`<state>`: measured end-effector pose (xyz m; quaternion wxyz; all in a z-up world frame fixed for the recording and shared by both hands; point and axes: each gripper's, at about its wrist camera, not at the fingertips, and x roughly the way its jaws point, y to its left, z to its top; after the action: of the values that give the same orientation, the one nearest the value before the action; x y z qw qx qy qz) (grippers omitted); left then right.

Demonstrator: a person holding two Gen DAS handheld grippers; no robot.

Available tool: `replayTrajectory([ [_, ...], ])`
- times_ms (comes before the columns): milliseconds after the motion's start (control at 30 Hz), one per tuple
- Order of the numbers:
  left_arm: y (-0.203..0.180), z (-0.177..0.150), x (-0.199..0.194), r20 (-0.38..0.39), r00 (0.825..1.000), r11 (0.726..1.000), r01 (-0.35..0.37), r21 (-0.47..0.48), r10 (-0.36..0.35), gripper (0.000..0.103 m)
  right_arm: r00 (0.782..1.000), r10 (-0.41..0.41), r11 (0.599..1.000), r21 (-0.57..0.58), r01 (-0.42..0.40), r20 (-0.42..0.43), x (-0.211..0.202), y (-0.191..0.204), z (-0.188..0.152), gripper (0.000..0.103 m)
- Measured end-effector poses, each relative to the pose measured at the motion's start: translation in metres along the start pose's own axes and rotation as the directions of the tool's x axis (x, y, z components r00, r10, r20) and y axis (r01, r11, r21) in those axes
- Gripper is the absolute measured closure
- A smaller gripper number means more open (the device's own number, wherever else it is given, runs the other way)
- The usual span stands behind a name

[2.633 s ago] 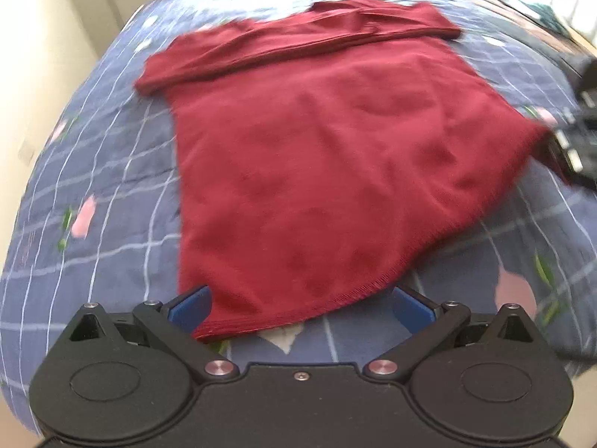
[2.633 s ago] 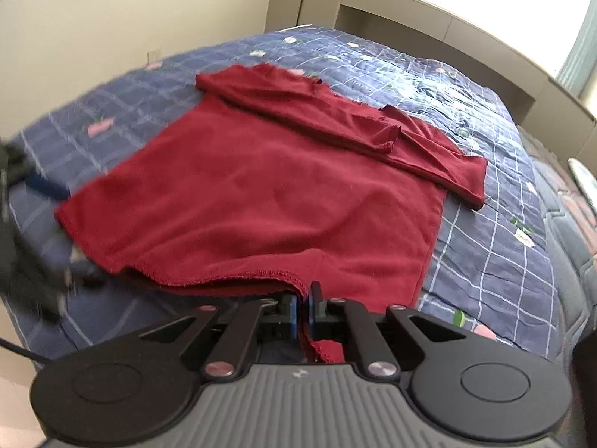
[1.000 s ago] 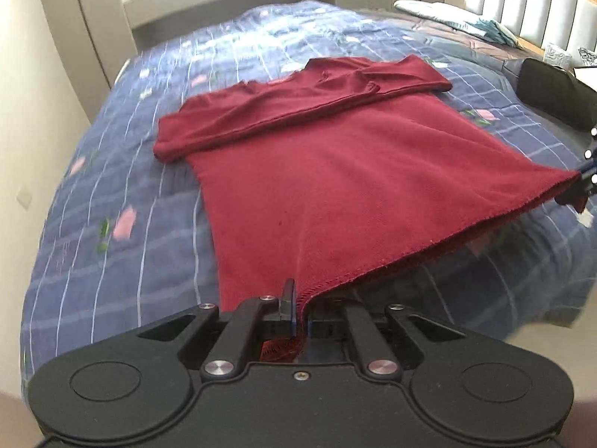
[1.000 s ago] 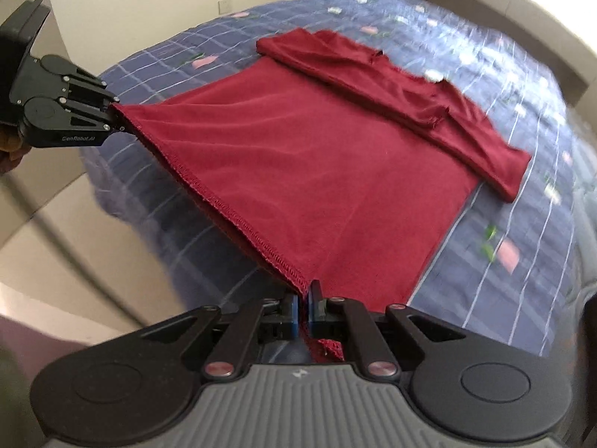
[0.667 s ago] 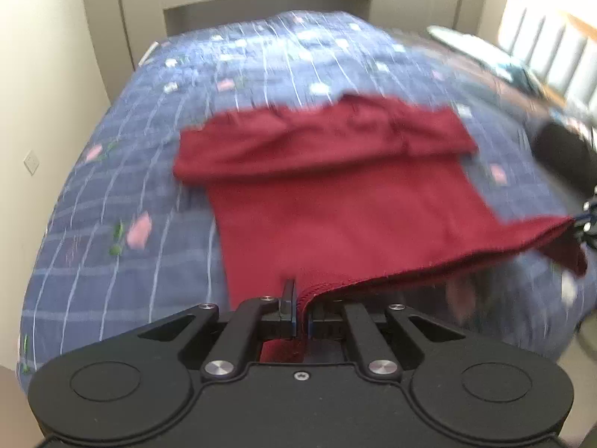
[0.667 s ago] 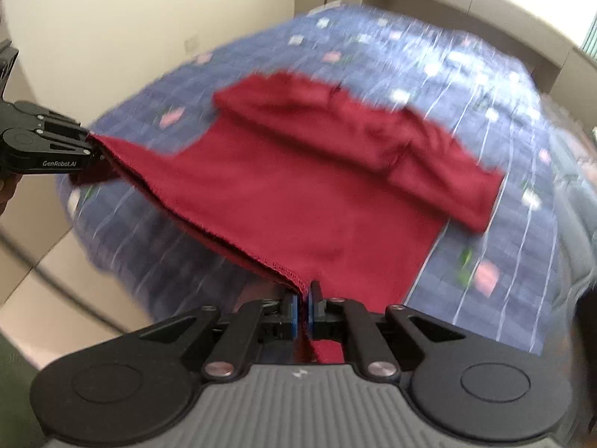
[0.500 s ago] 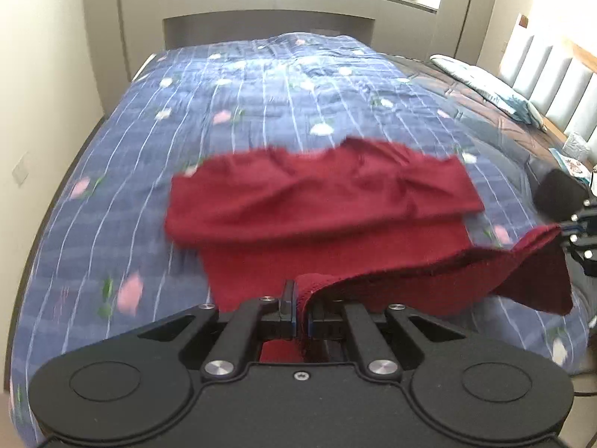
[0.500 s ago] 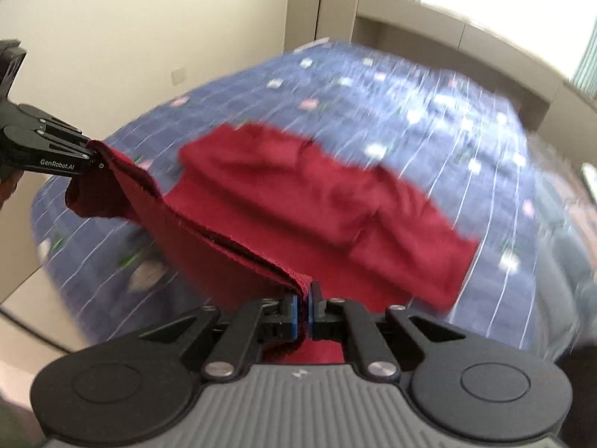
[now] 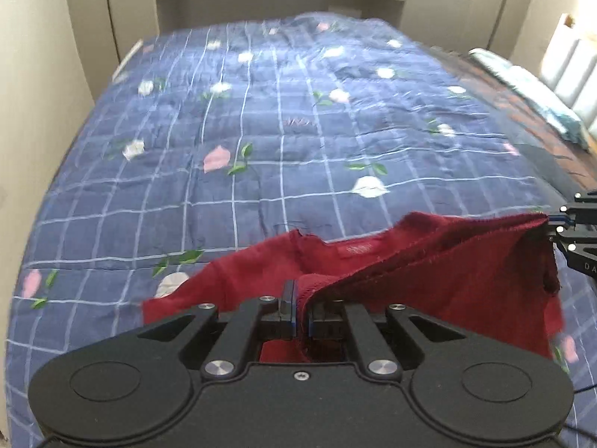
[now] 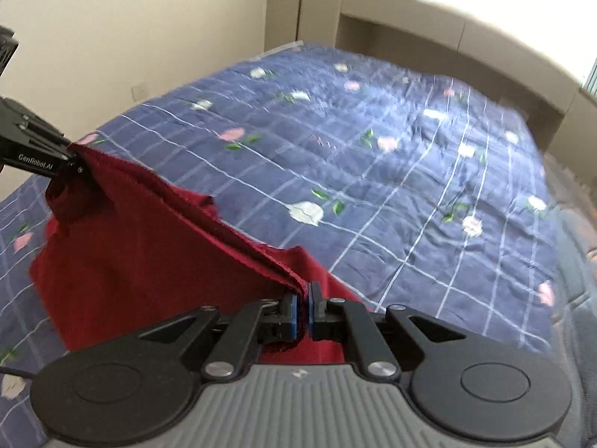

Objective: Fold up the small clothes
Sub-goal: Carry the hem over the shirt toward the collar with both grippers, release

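A dark red shirt (image 9: 440, 276) lies on the bed, its hem lifted and carried over toward the collar end. My left gripper (image 9: 301, 308) is shut on one hem corner. My right gripper (image 10: 306, 308) is shut on the other hem corner. The hem edge stretches taut between them, above the lower layer of the shirt (image 10: 123, 261). The collar with its label (image 9: 358, 249) shows just beyond the raised hem. The right gripper shows at the right edge of the left wrist view (image 9: 552, 227); the left gripper shows at the left edge of the right wrist view (image 10: 71, 158).
The blue checked floral quilt (image 9: 283, 142) covers the bed ahead. A beige wall (image 10: 149, 30) and cabinet run along the left and far side. A padded headboard (image 9: 571, 63) and a pillow (image 9: 530, 86) are at the right.
Both grippers have carried the hem forward over the shirt toward the collar. The body is now doubled over and most of the shirt sits under and behind the raised hem.
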<state>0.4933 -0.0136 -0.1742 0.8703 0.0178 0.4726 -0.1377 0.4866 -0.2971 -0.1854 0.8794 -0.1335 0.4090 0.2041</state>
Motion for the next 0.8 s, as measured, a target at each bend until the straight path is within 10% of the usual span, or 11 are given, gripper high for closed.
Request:
replayTrajectory([
  [300,0.022,0.014,0.077,-0.098,0.995,0.985,-0.009,-0.171,-0.008,0.088,0.994,0.094,0.993,0.074,-0.089,-0.062,0.064,-0.032,0.000,0.089],
  [467,0.034,0.014,0.086,-0.108,0.994,0.969,0.003,-0.247,-0.030,0.046,0.992,0.115,0.988,0.113,-0.109,-0.047,0.072,-0.041,0.000,0.053],
  [800,0.050,0.014,0.065,-0.002,1.000,0.943,0.004,-0.333,-0.005,0.011,0.991,0.109,0.974,0.191,-0.122,0.079,0.041,-0.057,-0.012,0.008],
])
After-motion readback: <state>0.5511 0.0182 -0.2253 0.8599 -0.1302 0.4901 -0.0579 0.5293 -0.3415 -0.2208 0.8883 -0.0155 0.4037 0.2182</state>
